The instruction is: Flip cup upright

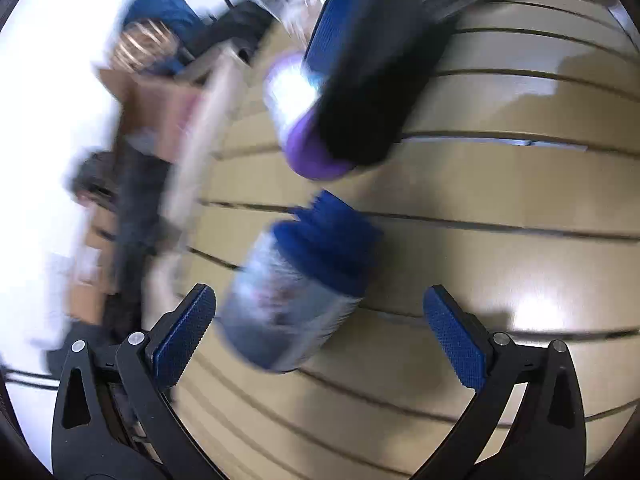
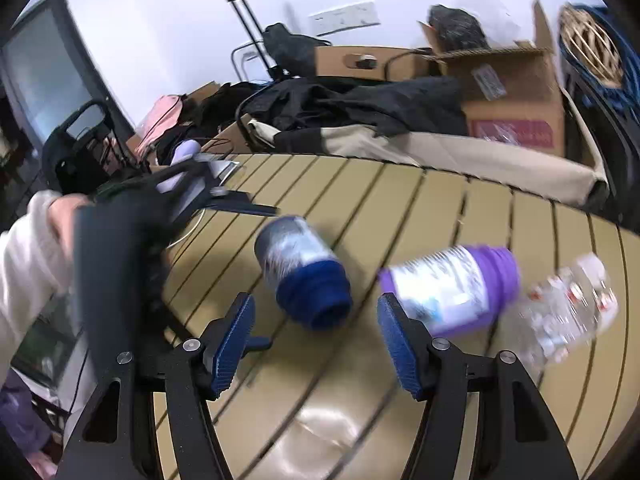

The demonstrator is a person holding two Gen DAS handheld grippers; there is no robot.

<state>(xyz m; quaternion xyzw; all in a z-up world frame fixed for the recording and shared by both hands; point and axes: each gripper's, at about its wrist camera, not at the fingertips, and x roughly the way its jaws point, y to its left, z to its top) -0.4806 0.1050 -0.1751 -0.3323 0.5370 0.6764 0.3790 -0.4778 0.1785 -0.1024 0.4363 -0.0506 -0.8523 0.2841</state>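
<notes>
A cup with a dark blue lid (image 1: 296, 292) lies on its side on the slatted tan table (image 1: 500, 184). My left gripper (image 1: 320, 332) is open, with the cup's body between its fingers, not touched. In the right wrist view the same cup (image 2: 302, 268) lies just ahead of my open, empty right gripper (image 2: 316, 340). A purple-lidded cup (image 2: 452, 288) lies on its side beside the right finger. From the left wrist view the right gripper (image 1: 372, 60) hangs over that purple cup (image 1: 300, 120). The left gripper (image 2: 120, 248) shows at the left.
A clear plastic bottle (image 2: 568, 312) lies on the table at the right. Beyond the table's far edge are cardboard boxes (image 2: 508, 92), dark clothes (image 2: 360, 108), a trolley (image 2: 240, 20) and a basket (image 2: 592, 48). Both views are motion-blurred.
</notes>
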